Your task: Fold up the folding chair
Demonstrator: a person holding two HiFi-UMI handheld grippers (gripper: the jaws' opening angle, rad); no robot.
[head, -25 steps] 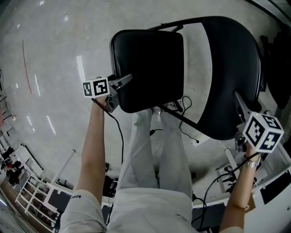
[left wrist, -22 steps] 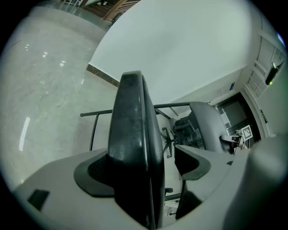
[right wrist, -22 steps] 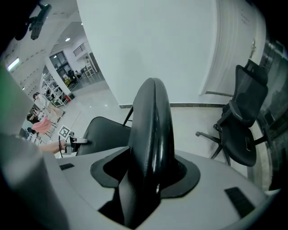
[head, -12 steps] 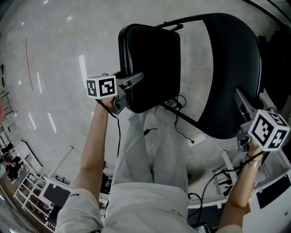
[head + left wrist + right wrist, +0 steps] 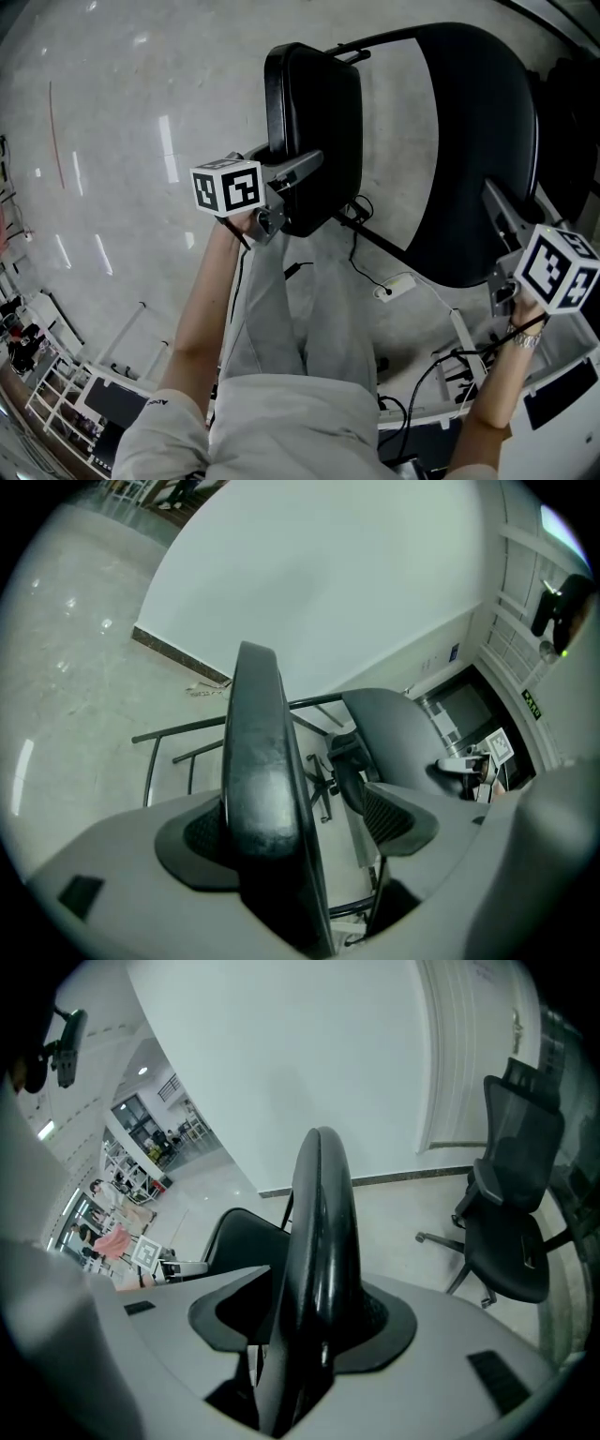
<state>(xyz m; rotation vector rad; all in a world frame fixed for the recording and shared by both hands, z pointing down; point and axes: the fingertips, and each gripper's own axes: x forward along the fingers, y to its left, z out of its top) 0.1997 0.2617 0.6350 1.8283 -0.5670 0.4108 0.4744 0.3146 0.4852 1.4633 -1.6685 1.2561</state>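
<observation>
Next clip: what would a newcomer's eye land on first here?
The folding chair's black seat stands tipped steeply up at the head view's centre, its edge between the jaws of the left tool. At right, the right tool grips the rim of the wide black backrest.

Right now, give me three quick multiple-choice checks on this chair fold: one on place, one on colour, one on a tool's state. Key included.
1. The seat's edge stands:
A) between the left tool's jaws
B) flat on the floor
C) on a table

2. The seat and backrest are:
A) red
B) black
C) white

3. The right tool is:
A) open in free air
B) lying on the floor
C) shut on the backrest's edge

Key:
1 A, the left gripper view shows the seat between its jaws.
2 B, both look black in the head view.
3 C, the right gripper view shows both pads against the backrest.
</observation>
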